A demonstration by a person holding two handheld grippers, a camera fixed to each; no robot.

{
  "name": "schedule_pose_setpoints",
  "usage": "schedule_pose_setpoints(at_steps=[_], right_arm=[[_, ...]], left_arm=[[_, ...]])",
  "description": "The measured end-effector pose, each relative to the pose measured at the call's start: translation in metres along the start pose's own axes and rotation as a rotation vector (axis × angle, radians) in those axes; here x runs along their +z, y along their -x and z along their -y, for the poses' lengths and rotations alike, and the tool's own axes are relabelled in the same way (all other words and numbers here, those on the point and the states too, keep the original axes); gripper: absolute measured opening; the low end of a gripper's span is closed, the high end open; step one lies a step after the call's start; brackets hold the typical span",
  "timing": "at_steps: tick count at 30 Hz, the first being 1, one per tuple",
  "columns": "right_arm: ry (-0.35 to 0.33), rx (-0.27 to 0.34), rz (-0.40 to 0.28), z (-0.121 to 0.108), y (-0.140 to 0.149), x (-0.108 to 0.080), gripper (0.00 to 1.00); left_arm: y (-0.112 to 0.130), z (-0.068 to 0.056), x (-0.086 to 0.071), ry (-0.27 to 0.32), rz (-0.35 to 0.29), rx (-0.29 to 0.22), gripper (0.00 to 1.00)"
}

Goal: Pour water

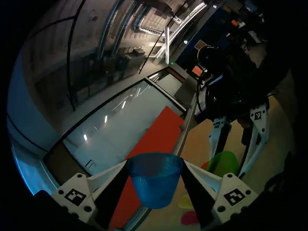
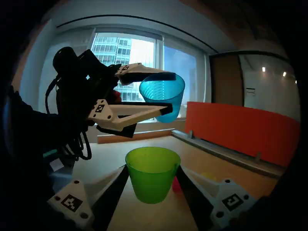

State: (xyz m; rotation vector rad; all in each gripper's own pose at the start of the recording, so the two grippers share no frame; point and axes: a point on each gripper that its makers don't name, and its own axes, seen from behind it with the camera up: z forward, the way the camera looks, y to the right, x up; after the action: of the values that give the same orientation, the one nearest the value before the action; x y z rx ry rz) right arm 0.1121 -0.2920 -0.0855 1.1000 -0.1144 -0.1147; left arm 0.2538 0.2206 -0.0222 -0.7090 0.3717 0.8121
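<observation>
In the left gripper view a translucent blue cup [image 1: 155, 184] sits between my left gripper's [image 1: 155, 169] fingers, which are shut on it. Farther right, my right gripper [image 1: 228, 165] holds a green cup [image 1: 223, 163]. The right gripper view has that green cup [image 2: 153, 179] upright and close, with my right gripper [image 2: 153, 169] shut on its sides above the wooden table [image 2: 200, 154]. Higher up, the left gripper [image 2: 172, 93], held by a dark-sleeved hand, carries the blue cup [image 2: 161, 96] tilted, above and behind the green cup. I cannot make out water in either cup.
An orange partition panel [image 2: 238, 127] runs along the table's far right edge, with a metal rail at its foot. A big window [image 2: 127, 65] is behind. Small pink [image 2: 176, 184] and yellow [image 2: 208, 176] things lie on the table near the green cup.
</observation>
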Motion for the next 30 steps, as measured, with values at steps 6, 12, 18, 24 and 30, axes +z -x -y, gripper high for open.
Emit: schedule_pose_setpoints(at_steps=[6, 12, 18, 24, 30], right_arm=[[-0.001, 0.002, 0.0, -0.001, 0.001, 0.001, 0.89], [0.001, 0.004, 0.0, -0.003, 0.002, 0.002, 0.89], [0.001, 0.008, -0.003, -0.005, 0.001, 0.001, 0.89], [0.0, 0.01, -0.005, -0.005, 0.002, 0.001, 0.89], [0.002, 0.01, -0.007, -0.007, 0.002, 0.001, 0.89]], left_arm=[[0.001, 0.002, 0.004, -0.004, 0.005, 0.038, 0.88], [-0.001, 0.003, 0.007, -0.004, -0.001, 0.06, 0.88], [-0.002, 0.004, 0.009, -0.004, -0.005, 0.102, 0.88], [-0.001, 0.0, 0.011, -0.003, -0.002, 0.138, 0.88], [-0.004, 0.002, 0.012, -0.011, -0.008, 0.173, 0.88]])
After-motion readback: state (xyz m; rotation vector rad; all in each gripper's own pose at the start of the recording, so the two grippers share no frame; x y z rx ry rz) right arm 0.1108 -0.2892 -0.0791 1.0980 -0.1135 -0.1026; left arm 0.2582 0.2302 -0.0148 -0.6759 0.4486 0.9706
